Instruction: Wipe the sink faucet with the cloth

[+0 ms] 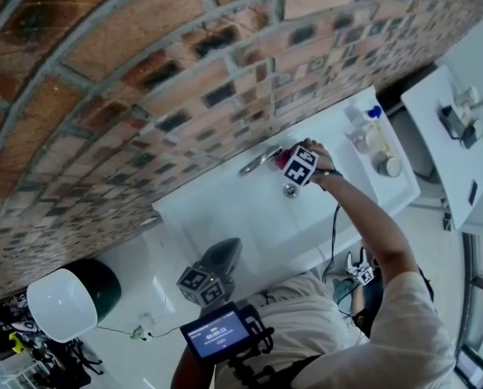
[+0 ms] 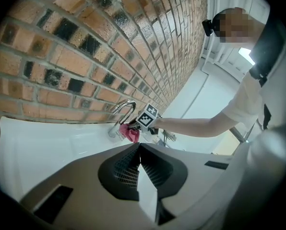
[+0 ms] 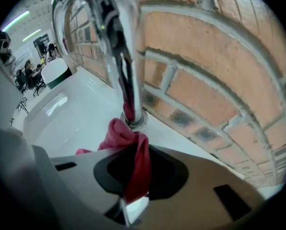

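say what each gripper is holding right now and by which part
The right gripper holds the pink cloth by a bunched end pinched in its jaws; the rest touches the faucet base. The left gripper holds nothing, jaws together.

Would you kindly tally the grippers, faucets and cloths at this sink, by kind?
Grippers: 2 (left, right)
Faucet: 1
Cloth: 1
Total: 4
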A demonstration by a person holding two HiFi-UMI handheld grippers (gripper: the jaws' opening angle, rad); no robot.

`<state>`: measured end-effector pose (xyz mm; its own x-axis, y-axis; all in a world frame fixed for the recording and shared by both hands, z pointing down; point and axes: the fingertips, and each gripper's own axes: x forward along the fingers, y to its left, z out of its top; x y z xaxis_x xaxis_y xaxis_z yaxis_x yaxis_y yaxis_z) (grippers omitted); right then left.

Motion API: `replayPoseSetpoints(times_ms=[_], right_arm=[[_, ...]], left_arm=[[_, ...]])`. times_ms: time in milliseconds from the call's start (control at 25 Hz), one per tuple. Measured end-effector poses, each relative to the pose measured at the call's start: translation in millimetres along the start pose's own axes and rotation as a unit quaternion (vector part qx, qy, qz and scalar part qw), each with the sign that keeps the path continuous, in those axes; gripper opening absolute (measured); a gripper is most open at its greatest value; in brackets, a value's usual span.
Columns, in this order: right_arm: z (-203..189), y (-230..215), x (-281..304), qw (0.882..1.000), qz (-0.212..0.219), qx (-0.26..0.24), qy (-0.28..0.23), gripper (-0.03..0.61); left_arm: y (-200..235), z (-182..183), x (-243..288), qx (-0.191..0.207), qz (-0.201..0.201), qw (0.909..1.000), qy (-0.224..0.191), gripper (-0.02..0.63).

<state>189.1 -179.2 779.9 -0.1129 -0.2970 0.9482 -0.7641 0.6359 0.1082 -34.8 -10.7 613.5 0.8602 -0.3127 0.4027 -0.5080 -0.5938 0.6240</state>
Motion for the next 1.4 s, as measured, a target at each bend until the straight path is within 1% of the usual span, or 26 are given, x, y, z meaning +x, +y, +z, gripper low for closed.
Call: replayPoseSetpoints(times_ms=[160, 360, 520, 640, 760, 800, 840, 920, 960, 1000, 1160, 1240, 1320, 1360, 1400], right_arm=[[-0.8, -5.3, 10.4, 0.999, 0.02, 0.03, -0.003, 0.055], [0.4, -10.4, 15.6, 0.998, 0.036, 0.041, 0.009, 0.054], [-5.0, -21.0, 24.7, 0.998, 0.023, 0.061, 0.012, 0.054], [-1.7, -45.6, 30.5, 0.997, 0.006, 0.081, -0.009, 0.048], [-0.6, -65.8, 42.9, 0.995, -0.004, 0.1, -0.026, 0.046], [-3.7, -63.0, 51.1, 0.993, 0.009, 0.112, -0.021, 0.046], [-10.9, -52.4, 59.6, 0.99, 0.038, 0.135, -0.006, 0.048], [-28.4, -25.9, 71.0, 0.974, 0.108, 0.195, 0.036, 0.048], [-32.3, -22.1, 73.6, 0.968, 0.122, 0.216, 0.044, 0.046], [-33.5, -24.7, 75.2, 0.964, 0.124, 0.231, 0.043, 0.048], [-40.7, -55.0, 76.5, 0.958, 0.08, 0.275, 0.014, 0.048], [-45.7, -67.9, 68.0, 0.953, 0.06, 0.295, -0.012, 0.048], [-52.6, -86.5, 51.0, 0.952, 0.022, 0.304, -0.042, 0.048], [-63.2, -94.5, 39.9, 0.952, -0.005, 0.303, -0.039, 0.048], [-79.9, -100.4, 26.8, 0.954, -0.036, 0.297, -0.023, 0.048]], left_arm=[[-1.4, -1.0, 2.2, -0.009, 0.002, 1.0, -0.001, -0.012], [-4.7, -3.9, 5.7, -0.004, 0.002, 1.0, 0.003, -0.012], [-7.6, -8.1, 7.1, -0.002, 0.006, 1.0, 0.005, -0.012], [-8.5, -3.7, 10.6, -0.001, 0.005, 1.0, -0.002, -0.012], [-9.0, -0.7, 13.4, 0.012, 0.008, 0.9999, 0.002, -0.012], [-10.9, 0.1, 13.6, 0.012, 0.009, 0.9999, 0.003, -0.012], [-12.6, 0.6, 13.5, 0.011, 0.01, 0.9999, 0.003, -0.012], [-14.2, -0.7, 12.8, 0.009, 0.013, 0.9999, 0.001, -0.012], [-13.8, -2.4, 12.3, 0.01, 0.014, 0.9999, 0.0, -0.012], [-12.8, -4.4, 11.5, 0.012, 0.015, 0.9998, 0.0, -0.012], [-8.8, -6.2, 6.8, 0.014, 0.02, 0.9997, 0.0, -0.012], [-6.3, -3.9, 5.3, 0.015, 0.022, 0.9996, -0.006, -0.012], [-4.1, -1.1, 4.2, 0.014, 0.025, 0.9995, -0.012, -0.012], [-3.3, 0.3, 3.6, 0.012, 0.026, 0.9995, -0.013, -0.012], [-2.6, 1.5, 3.0, 0.012, 0.026, 0.9995, -0.014, -0.012]])
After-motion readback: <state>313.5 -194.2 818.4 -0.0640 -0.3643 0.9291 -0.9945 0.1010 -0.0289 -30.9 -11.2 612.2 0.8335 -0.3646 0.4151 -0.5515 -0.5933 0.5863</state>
